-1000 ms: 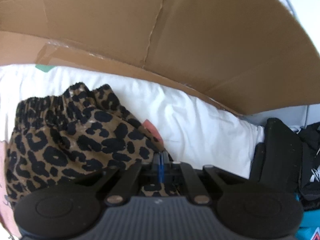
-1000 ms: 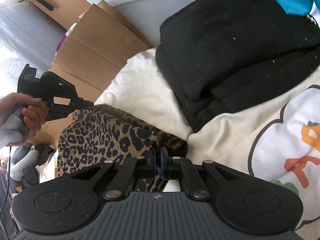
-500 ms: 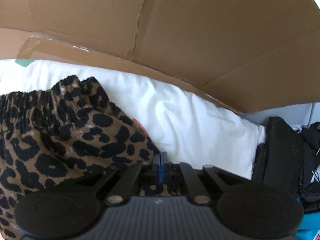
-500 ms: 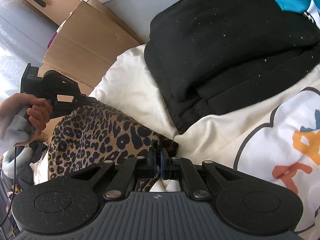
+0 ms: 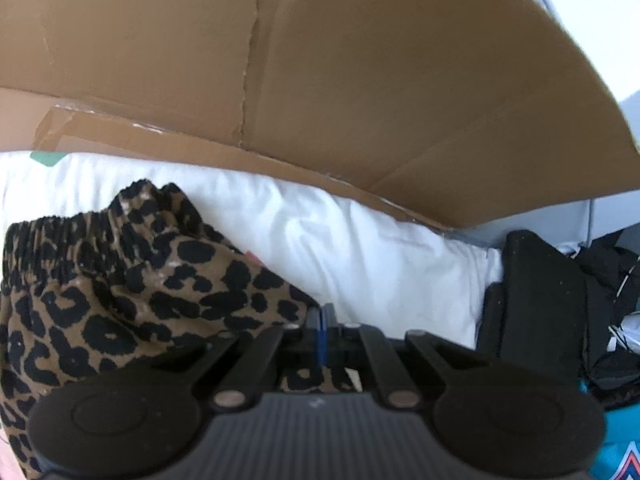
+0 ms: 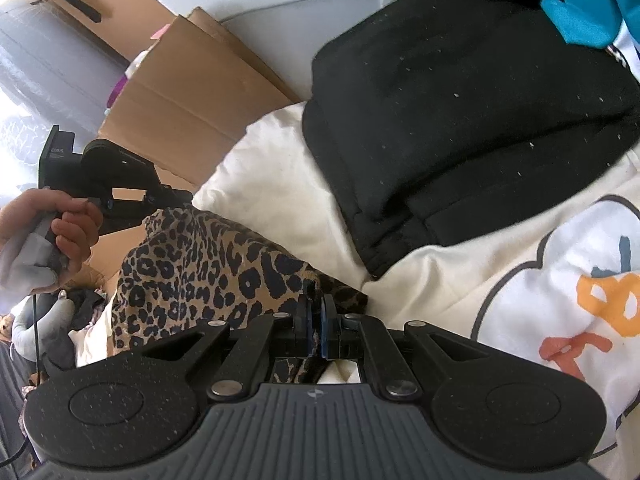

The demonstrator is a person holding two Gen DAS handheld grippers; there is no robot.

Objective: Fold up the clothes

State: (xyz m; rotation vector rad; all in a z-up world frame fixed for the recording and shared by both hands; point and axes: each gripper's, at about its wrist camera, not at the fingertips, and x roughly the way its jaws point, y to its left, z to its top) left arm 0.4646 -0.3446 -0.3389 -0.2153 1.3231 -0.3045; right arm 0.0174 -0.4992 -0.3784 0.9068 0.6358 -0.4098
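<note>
A leopard-print garment [image 5: 120, 300] with an elastic waistband hangs between my two grippers above a white bedsheet [image 5: 360, 248]. My left gripper [image 5: 320, 316] is shut on one edge of the garment. My right gripper [image 6: 316, 304] is shut on another edge of the same garment [image 6: 192, 272]. In the right wrist view the left gripper [image 6: 176, 196] shows at the left, held by a hand [image 6: 52, 232], gripping the garment's far corner.
A brown cardboard sheet [image 5: 320, 80] stands behind the bed. A folded black garment [image 6: 460, 120] lies to the right on the sheet, also visible in the left wrist view [image 5: 536, 304]. A teal garment [image 6: 588, 4] lies behind it. The sheet has a cartoon print [image 6: 580, 300].
Both grippers stay shut on the leopard garment. The left gripper has moved closer to the cardboard, and the garment has shifted slightly in both views.
</note>
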